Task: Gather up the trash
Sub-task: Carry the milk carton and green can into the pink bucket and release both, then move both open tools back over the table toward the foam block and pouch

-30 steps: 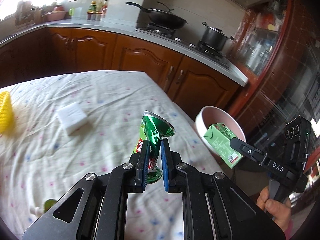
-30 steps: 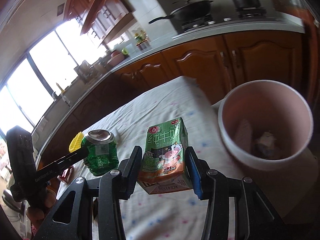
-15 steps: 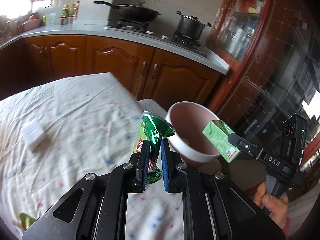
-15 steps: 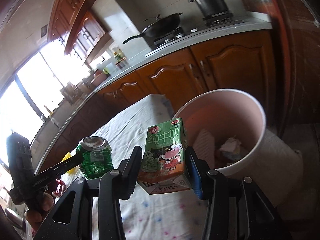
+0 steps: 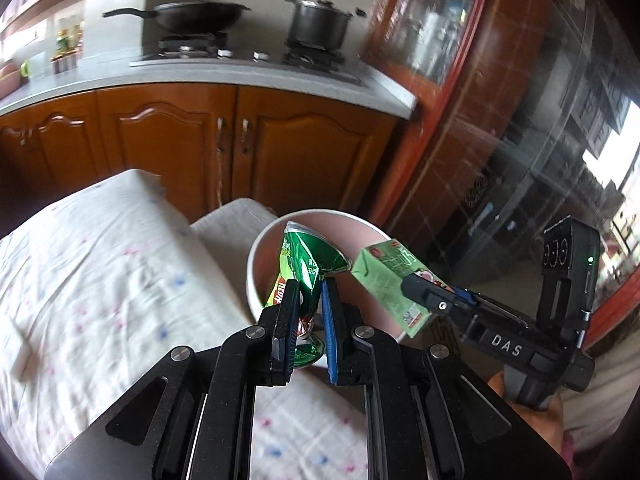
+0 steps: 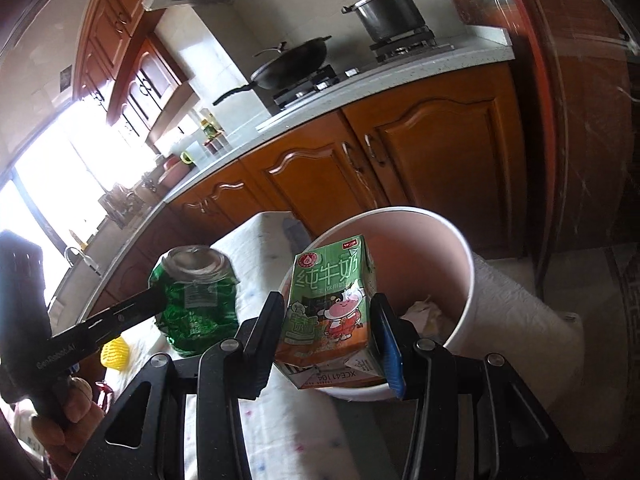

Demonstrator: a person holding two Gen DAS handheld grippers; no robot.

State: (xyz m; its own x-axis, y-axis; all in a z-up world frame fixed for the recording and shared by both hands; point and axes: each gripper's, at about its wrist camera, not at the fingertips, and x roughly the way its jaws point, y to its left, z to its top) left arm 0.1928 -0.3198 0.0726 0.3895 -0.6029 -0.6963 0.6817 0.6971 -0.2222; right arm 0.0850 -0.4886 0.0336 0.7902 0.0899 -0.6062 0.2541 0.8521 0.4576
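Note:
My left gripper (image 5: 306,292) is shut on a crushed green can (image 5: 308,264), held in front of the pink bin (image 5: 256,256) at its near rim. The can also shows in the right wrist view (image 6: 196,300), left of the bin. My right gripper (image 6: 328,324) is shut on a green milk carton (image 6: 332,300), held over the near rim of the pink bin (image 6: 464,276). The carton (image 5: 384,280) and right gripper (image 5: 436,300) show in the left wrist view, right of the can. Crumpled paper (image 6: 424,312) lies inside the bin.
The bin stands beside the table with the dotted white cloth (image 5: 100,272). A yellow object (image 6: 114,354) lies on the table. Wooden cabinets (image 5: 192,140) and a counter with wok (image 5: 200,16) and pot (image 5: 320,20) lie behind. A glass cabinet (image 5: 520,120) is on the right.
Both grippers have moved off the table toward the pink bin, carrying the can and the carton. The bin now sits directly behind both items.

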